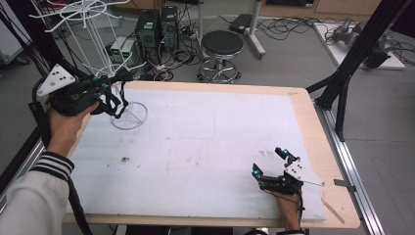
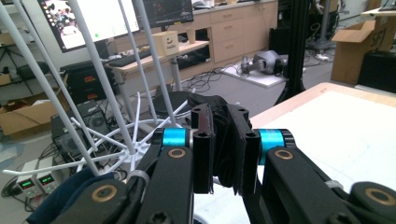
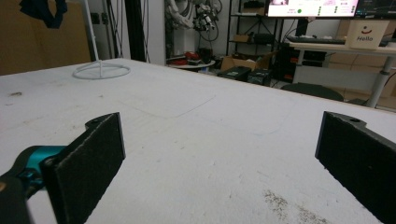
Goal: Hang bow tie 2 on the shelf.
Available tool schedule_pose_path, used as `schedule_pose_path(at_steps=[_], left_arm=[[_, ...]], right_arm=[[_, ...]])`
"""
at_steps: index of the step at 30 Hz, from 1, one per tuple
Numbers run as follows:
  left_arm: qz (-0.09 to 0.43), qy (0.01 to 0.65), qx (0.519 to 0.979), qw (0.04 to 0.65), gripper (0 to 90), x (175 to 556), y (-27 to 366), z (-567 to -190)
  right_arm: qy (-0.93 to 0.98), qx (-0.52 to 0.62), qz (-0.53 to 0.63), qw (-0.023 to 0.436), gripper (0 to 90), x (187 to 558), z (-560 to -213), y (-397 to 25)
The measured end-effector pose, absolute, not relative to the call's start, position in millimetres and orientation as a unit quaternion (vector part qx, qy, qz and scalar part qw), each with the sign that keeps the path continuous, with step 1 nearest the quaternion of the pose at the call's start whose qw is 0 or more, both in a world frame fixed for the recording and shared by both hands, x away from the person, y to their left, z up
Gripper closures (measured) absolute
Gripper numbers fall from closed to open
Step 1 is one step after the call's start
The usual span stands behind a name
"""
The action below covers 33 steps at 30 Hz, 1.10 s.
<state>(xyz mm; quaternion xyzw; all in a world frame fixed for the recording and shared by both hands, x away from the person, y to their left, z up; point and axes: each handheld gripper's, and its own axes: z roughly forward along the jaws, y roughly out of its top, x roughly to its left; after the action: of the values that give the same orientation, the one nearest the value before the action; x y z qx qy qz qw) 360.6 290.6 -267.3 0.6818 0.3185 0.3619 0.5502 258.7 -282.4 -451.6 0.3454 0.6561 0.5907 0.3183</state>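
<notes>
White cardboard box (image 3: 366,34) on the desk in the right gripper view reads "Hello" under a smile mark. Same kind of box (image 2: 165,43) in the left gripper view has print too small to read. Brown cardboard carton (image 2: 357,46) at right carries a marking like "S7", unclear.

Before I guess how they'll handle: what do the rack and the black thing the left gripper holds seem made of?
The rack looks like thin metal wire with a glossy white coating: slim rigid rods and a ring foot. The black thing in the left gripper looks like soft matte fabric, folded and creased; which kind I can't tell.
</notes>
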Motion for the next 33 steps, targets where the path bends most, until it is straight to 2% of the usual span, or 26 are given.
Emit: schedule_pose_path(at_steps=[14,30,31,33], left_arm=[[0.368,0.315,0.683,0.547,80.7,366.9,291.3,-273.1],[0.392,0.323,0.697,0.507,78.3,366.5,287.0,-281.8],[0.393,0.326,0.698,0.502,77.0,366.1,286.3,-282.1],[0.396,0.342,0.697,0.491,64.0,366.3,283.8,-283.0]], right_arm=[[0.650,0.347,0.595,0.322,0.7,256.4,-452.1,-282.0],[0.650,0.344,0.593,0.328,0.7,256.4,-452.2,-281.6],[0.651,0.345,0.592,0.326,0.7,256.1,-452.2,-281.3],[0.651,0.346,0.592,0.326,0.7,256.1,-452.2,-281.2]])
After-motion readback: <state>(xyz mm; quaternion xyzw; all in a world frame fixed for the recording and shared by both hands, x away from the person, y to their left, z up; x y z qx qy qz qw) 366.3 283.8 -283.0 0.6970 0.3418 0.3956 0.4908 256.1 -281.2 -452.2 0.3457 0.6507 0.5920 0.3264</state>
